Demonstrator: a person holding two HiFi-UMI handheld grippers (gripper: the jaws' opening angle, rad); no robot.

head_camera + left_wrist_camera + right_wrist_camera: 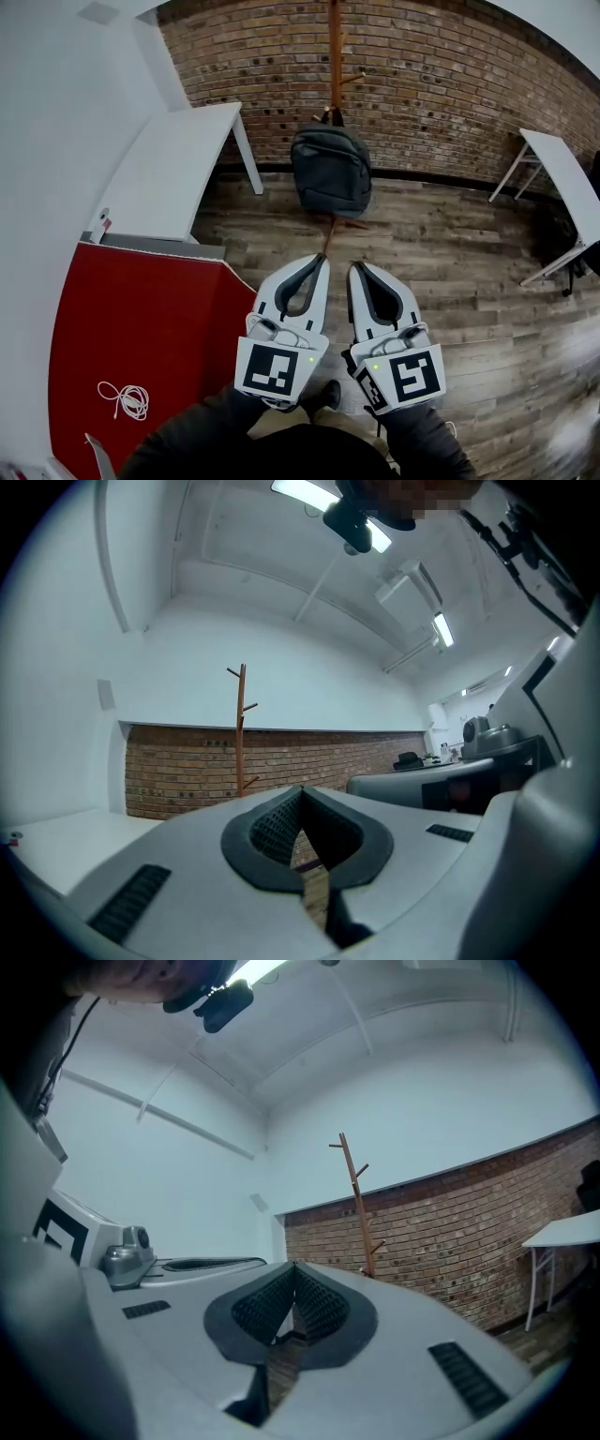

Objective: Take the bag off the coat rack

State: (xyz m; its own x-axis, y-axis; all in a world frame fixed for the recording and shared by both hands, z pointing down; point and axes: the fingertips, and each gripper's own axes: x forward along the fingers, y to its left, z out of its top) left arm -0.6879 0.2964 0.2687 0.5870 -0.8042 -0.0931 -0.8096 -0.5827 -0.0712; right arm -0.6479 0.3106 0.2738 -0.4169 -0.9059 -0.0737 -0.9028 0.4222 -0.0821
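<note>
**Bag on the rack, both grippers closed and empty**

The grey bag (330, 172) hangs on the wooden rack (335, 37) against the brick wall (450, 84). The left gripper (322, 257) and right gripper (353, 268) sit side by side, well short of the bag and pointing toward it. The 2 pairs of jaws are pressed together, with nothing between them.
</note>
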